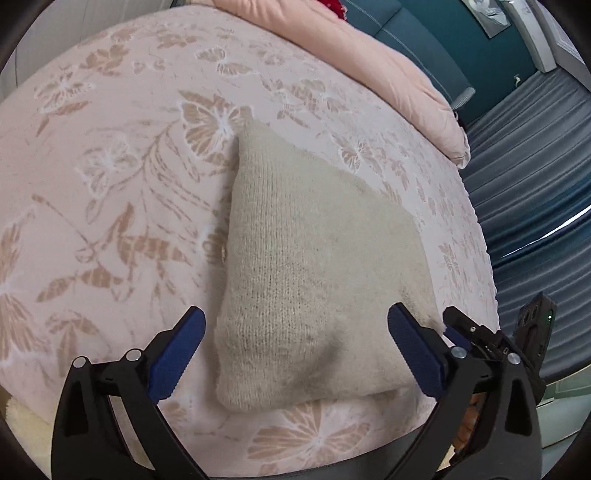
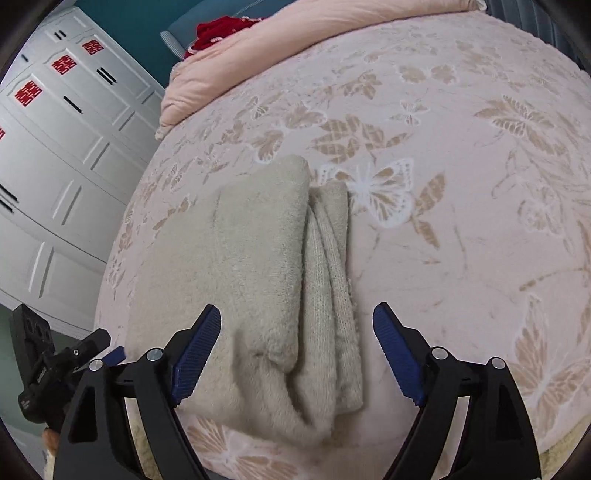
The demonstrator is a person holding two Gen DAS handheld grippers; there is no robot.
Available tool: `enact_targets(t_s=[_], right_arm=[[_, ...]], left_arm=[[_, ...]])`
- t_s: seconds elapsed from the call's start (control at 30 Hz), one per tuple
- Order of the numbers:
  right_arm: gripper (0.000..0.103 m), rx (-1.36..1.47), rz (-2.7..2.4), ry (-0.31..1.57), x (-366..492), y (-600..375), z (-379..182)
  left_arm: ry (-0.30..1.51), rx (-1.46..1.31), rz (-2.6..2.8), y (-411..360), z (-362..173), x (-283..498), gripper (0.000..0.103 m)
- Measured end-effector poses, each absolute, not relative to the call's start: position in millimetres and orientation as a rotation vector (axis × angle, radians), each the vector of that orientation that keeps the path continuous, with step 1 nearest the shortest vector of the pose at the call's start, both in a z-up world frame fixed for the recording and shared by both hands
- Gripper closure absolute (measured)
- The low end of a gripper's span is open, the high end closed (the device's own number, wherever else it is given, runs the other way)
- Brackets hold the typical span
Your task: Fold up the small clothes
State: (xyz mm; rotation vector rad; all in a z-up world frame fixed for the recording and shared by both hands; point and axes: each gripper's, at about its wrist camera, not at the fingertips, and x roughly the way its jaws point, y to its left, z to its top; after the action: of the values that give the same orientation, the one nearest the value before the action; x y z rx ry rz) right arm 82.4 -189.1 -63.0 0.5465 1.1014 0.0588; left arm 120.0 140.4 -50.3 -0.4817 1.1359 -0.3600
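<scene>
A beige knitted garment [image 1: 306,273] lies folded on the pink butterfly-patterned bedspread [image 1: 110,166]. In the right wrist view the garment [image 2: 251,280] shows a folded top layer with ribbed layers along its right side. My left gripper [image 1: 295,332] is open, empty, and hovers over the garment's near edge. My right gripper [image 2: 297,325] is open, empty, and hovers over the garment's near right part. The other gripper shows at the right edge of the left wrist view [image 1: 480,336] and at the lower left of the right wrist view [image 2: 74,354].
A pink quilt [image 2: 280,48] is bunched at the head of the bed, with a red item [image 2: 218,33] behind it. A white wardrobe [image 2: 62,155] stands beside the bed. A blue-grey curtain [image 1: 532,184] hangs past the bed's other edge.
</scene>
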Motion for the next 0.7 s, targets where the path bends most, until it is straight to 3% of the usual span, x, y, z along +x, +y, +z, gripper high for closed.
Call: enact_targets(t_s=[0.1, 0.13, 0.17, 0.2, 0.27, 0.33, 0.47, 0.6, 0.63, 0.7], right_arm=[[0.020, 0.674, 0.073, 1.170, 97, -191, -97], [0.024, 0.711, 0.090, 1.172, 99, -191, -102], [0.036, 0.734, 0.134, 1.160, 101, -188, -101], [0.058, 0.716, 0.139, 1.165, 105, -183, -95], [0.066, 0.621, 0.177, 1.090, 108, -171, -62], [0.068, 0.576, 0.244, 0.976, 106, -163, -19], [0.066, 0.523, 0.271, 0.840, 99, -170, 31], [0.051, 0.419, 0.123, 1.054, 118, -191, -36], [0.059, 0.345, -0.012, 1.116, 116, -197, -51], [0.073, 0.405, -0.041, 1.066, 94, -212, -48]], left_arm=[[1.212, -0.533, -0.341, 137, -80, 135, 0.006], [1.233, -0.550, -0.338, 136, -88, 140, 0.007], [1.243, -0.567, -0.338, 136, -94, 143, 0.014], [1.246, -0.584, -0.365, 135, -95, 146, 0.023], [1.221, -0.546, -0.379, 129, -83, 150, 0.047], [1.157, -0.510, -0.428, 124, -54, 150, 0.055], [1.018, -0.509, -0.488, 132, 3, 147, 0.054], [1.052, -0.398, -0.400, 127, -16, 151, 0.042], [1.085, -0.355, -0.347, 125, -29, 152, 0.045], [1.123, -0.298, -0.264, 127, -45, 145, 0.045]])
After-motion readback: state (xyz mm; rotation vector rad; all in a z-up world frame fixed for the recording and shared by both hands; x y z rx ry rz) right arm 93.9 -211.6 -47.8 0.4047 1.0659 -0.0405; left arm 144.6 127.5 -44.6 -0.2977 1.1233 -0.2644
